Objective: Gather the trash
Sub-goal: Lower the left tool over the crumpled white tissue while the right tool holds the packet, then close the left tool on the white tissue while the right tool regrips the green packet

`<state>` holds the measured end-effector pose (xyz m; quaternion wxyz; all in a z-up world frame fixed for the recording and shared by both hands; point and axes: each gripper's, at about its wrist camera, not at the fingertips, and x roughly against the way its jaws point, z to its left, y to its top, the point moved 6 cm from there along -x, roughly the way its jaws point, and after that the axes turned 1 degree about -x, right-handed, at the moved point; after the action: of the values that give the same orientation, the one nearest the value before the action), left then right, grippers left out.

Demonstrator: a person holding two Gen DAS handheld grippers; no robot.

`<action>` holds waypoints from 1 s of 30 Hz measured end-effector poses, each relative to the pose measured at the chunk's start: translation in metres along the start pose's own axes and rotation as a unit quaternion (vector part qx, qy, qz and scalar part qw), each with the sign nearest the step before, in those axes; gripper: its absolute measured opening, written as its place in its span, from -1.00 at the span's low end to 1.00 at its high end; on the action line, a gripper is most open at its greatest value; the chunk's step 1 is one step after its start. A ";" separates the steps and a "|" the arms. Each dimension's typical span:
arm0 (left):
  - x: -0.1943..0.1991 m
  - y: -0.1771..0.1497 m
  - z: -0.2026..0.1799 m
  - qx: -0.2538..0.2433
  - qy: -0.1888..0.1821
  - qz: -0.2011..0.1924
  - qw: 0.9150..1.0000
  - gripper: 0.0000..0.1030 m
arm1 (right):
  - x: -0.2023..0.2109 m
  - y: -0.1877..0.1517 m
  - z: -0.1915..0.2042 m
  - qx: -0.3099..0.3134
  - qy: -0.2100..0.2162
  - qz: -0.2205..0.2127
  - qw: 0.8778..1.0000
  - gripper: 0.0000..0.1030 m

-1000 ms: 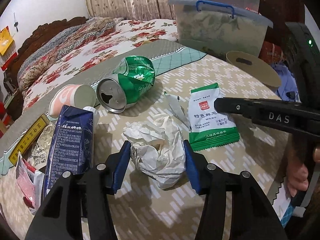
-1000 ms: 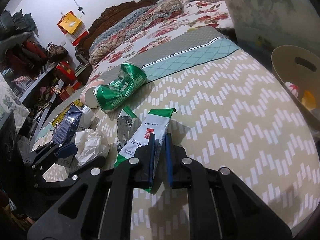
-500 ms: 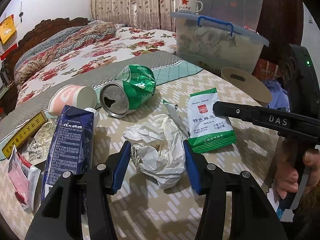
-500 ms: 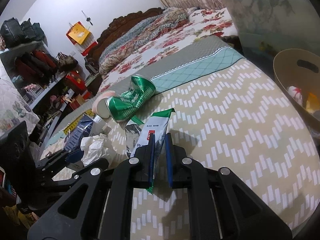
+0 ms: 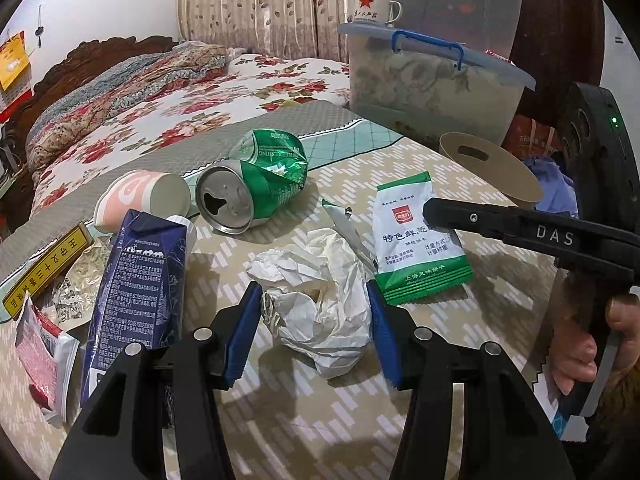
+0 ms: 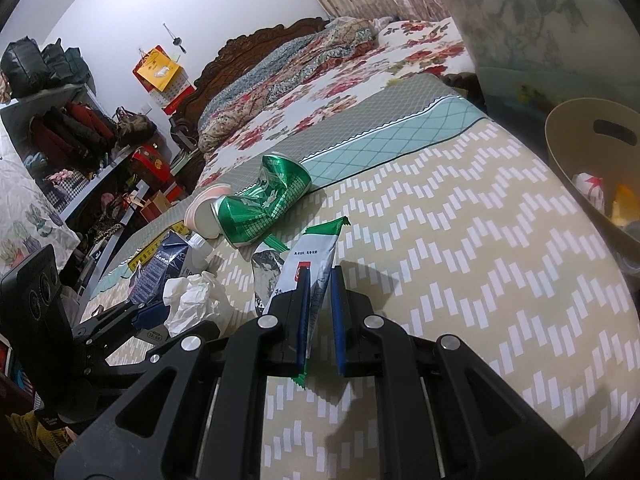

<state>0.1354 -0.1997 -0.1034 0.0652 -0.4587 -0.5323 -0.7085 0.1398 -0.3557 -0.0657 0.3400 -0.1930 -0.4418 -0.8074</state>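
Note:
A crumpled white paper wad (image 5: 316, 304) lies on the patterned table. My left gripper (image 5: 312, 300) has a jaw on each side of it, touching or nearly so; it also shows in the right wrist view (image 6: 148, 312). My right gripper (image 6: 320, 280) is closed on a green-and-white snack packet (image 6: 310, 256), lifted a little off the table; the packet shows in the left wrist view (image 5: 416, 236) under the right gripper's arm (image 5: 500, 228). A crushed green can (image 5: 256, 188), a pink paper cup (image 5: 144, 200) and a blue carton (image 5: 136, 280) lie nearby.
A beige bin (image 6: 592, 160) holding some trash stands at the table's right edge, also in the left wrist view (image 5: 488, 168). A plastic storage box (image 5: 432, 88) sits behind it. Wrappers and a yellow label (image 5: 44, 272) lie at the left. A bed is beyond the table.
My right gripper has raised the snack packet slightly and tipped it up. The left gripper has stayed around the paper wad, with the view tilting up a little.

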 end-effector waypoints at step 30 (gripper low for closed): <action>0.007 0.026 0.013 0.106 -0.092 0.025 0.990 -0.09 | 0.033 0.012 -0.020 -0.053 0.041 -0.044 0.997 -0.75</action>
<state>0.1541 -0.1971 -0.0807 0.0819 -0.5257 -0.5967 -0.6007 0.1253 -0.3897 -0.0488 0.3110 -0.1577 -0.3921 -0.8513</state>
